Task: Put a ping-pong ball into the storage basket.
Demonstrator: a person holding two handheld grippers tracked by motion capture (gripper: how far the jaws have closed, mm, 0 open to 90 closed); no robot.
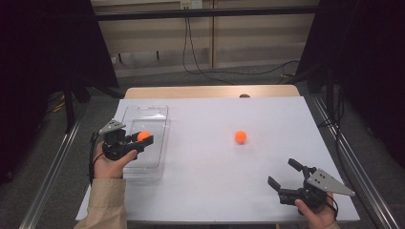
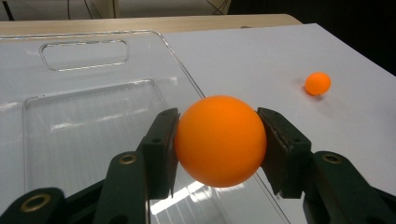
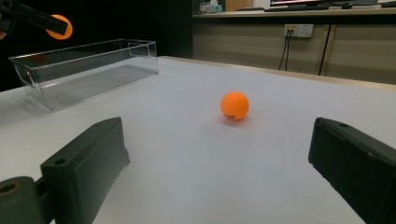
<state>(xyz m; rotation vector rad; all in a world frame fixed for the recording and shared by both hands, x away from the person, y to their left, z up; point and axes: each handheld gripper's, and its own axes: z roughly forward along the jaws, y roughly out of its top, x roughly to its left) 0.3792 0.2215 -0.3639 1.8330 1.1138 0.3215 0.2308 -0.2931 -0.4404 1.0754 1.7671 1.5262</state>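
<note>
My left gripper is shut on an orange ball, held above a clear plastic tray at the table's left side. In the left gripper view the ball sits squeezed between the two black pads, over the tray. A second orange ball lies loose on the white table, a little right of centre, also seen as a ball and a ball. My right gripper is open near the front right corner, jaws wide apart with nothing between them, pointing toward that loose ball.
The white tabletop ends in a wooden strip at the far edge. Black curtains and metal rails flank the table on both sides. A cable runs over the floor behind. The held ball and tray appear far left in the right gripper view.
</note>
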